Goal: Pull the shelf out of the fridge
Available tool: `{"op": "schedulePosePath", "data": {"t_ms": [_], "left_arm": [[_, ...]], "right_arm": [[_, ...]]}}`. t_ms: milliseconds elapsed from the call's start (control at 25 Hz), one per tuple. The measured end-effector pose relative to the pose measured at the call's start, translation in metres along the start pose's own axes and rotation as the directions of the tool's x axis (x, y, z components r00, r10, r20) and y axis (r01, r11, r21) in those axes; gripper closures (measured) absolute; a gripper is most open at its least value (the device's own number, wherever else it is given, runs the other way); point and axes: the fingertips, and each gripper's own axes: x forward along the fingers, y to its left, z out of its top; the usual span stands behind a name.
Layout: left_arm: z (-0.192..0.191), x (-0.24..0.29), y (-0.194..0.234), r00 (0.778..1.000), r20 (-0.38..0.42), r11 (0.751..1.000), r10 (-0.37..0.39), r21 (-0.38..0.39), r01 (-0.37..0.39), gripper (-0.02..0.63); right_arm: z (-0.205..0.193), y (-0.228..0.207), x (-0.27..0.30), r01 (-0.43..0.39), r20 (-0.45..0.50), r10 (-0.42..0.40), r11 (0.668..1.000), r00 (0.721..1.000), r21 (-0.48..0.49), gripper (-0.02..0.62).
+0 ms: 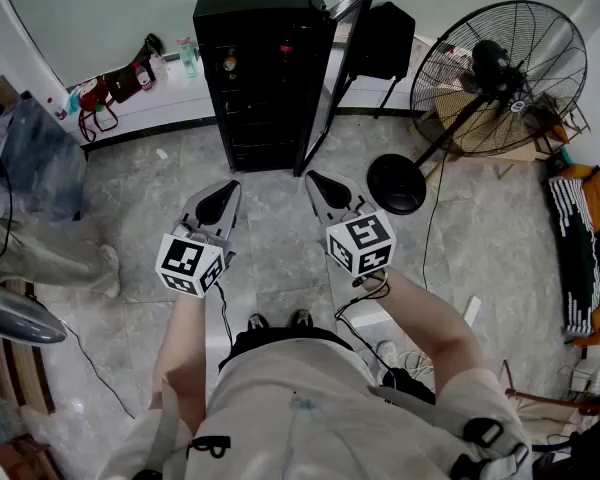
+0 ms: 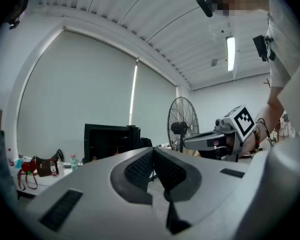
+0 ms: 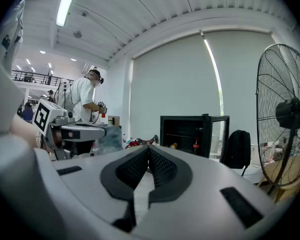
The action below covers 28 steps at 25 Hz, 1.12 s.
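Ahead, open black fridge [image 1: 265,68] on grey floor [image 1: 180,168].

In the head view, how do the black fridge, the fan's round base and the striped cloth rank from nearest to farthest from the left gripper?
Measured from the left gripper:
1. The black fridge, ahead and slightly to the right.
2. The fan's round base, on the floor further to the right.
3. The striped cloth, at the far right edge of the view.
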Motion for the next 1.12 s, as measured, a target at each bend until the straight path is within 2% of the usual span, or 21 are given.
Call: {"op": "schedulePosePath", "data": {"t_ms": [1120], "left_arm": [[0.0010,-0.0021,0.0030,1.000,0.005,1.000,0.008,-0.002,-0.008,0.598]], "right_arm": [[-0.0012,0.0040,0.0047,-0.016,-0.007,0.016,1.000,1.000,0.014,0.579]]}}
